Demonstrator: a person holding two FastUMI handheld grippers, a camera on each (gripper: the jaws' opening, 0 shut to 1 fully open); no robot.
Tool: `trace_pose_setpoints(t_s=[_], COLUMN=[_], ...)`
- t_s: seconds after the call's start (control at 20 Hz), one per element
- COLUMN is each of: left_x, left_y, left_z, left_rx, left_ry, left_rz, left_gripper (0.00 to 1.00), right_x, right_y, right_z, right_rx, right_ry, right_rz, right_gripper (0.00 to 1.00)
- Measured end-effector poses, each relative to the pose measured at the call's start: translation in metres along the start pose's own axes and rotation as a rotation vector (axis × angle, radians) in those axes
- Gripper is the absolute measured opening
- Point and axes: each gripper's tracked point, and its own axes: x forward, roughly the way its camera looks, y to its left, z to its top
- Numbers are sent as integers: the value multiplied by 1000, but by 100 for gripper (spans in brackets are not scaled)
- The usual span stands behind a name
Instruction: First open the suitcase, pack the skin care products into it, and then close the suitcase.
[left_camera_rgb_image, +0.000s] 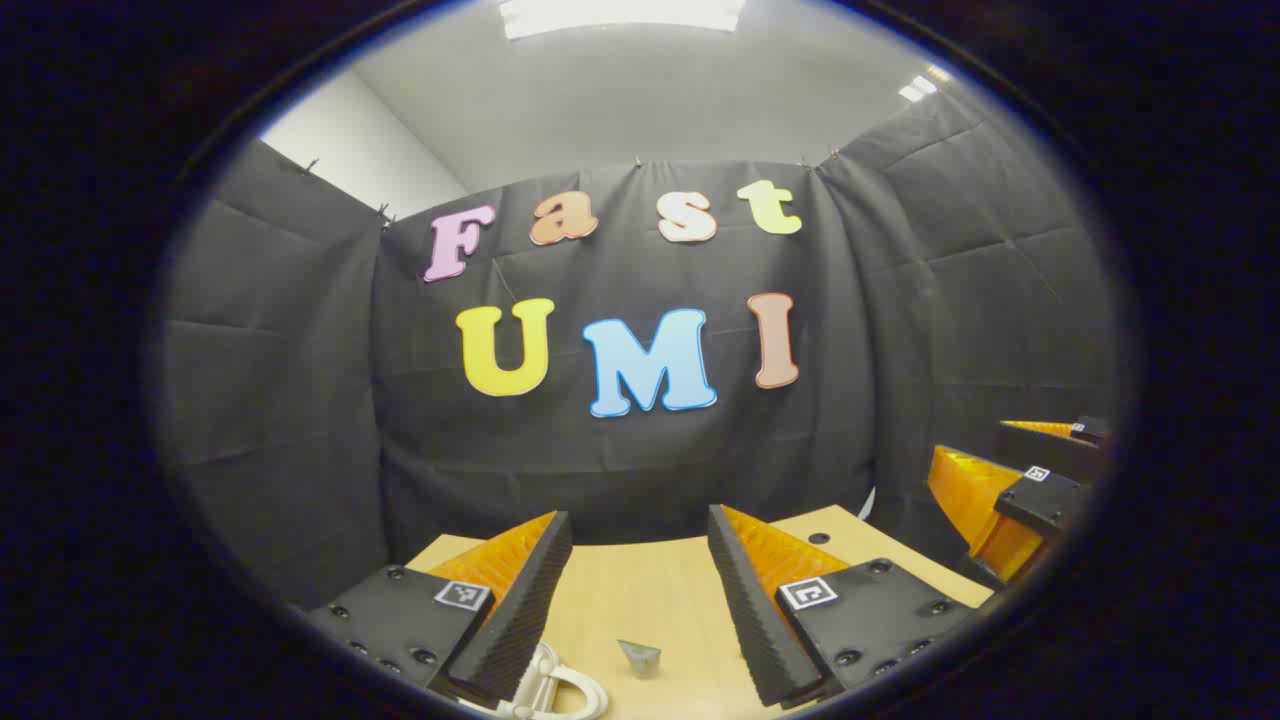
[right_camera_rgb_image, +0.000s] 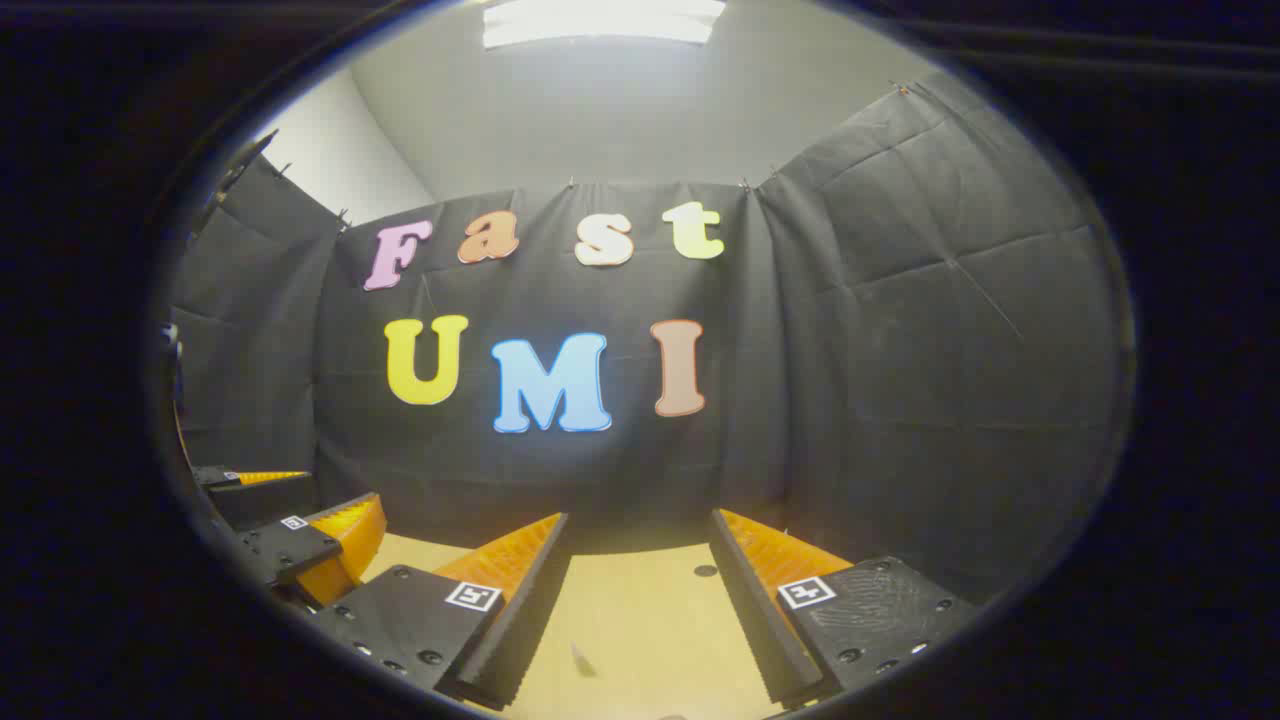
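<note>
Suitcase: I cannot place it from my two feeds; both cameras are tipped up toward the booth wall and ceiling, so its position and whether its lid is up or down I cannot tell.

Skin care products: none I can identify with confidence. In the left gripper view a white plastic piece with a curved loop (left_camera_rgb_image: 555, 690) lies on the tabletop (left_camera_rgb_image: 650, 590) just beside my left finger; it may be a pump head or a handle, too cropped to say. Near it sits a small grey wedge-shaped object (left_camera_rgb_image: 640, 657), unidentified.

Left gripper (left_camera_rgb_image: 640, 590): jaws released, spread wide, nothing between them, held over the light wooden tabletop.

Right gripper (right_camera_rgb_image: 640, 590): jaws likewise released and empty, above the same tabletop (right_camera_rgb_image: 640, 610). A small dark speck (right_camera_rgb_image: 582, 658) lies on the wood between the fingers; too small to name.

Cross-sightings: the right gripper appears at the right edge of the left gripper view (left_camera_rgb_image: 1020, 490), and the left gripper at the left edge of the right gripper view (right_camera_rgb_image: 300, 540); the two are side by side, apart.

Progress, my judgement: nothing gripped, no packing evident. I would treat opening, packing and closing as all outstanding.
</note>
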Motion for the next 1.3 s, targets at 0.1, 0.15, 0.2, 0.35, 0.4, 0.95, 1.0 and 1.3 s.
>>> trace_pose_setpoints(t_s=[0.1, 0.15, 0.2, 0.35, 0.4, 0.95, 1.0, 1.3], left_x=[-5, -7, -9, -16, -20, -22, -19, -12], left_y=[-4, -4, -2, 1, 5, 22, 20, 48], left_z=[-1, -1, 0, -12, -15, -48, -60, -157], left_rx=[-16, -13, -13, -25, -22, -12, -11, 19], left_ry=[0, -6, -11, 7, 10, 75, 107, 348], left_rz=[-9, -8, -2, 0, 5, -10, -15, 36], left_gripper=[89, 92, 89, 89, 89, 92, 92, 92], right_x=[-2, -2, -3, -10, -12, -30, -31, -38], right_y=[6, 6, 7, 15, 18, 20, 19, 10], right_z=[3, 4, 0, -11, -16, -26, -27, -42], right_rx=[23, 28, 30, 52, 61, 54, 52, 18], right_ry=[-2, -2, 3, 36, 46, 66, 68, 109], right_rz=[26, 29, 34, 58, 65, 46, 42, 14], right_gripper=[84, 84, 84, 84, 84, 84, 84, 84])
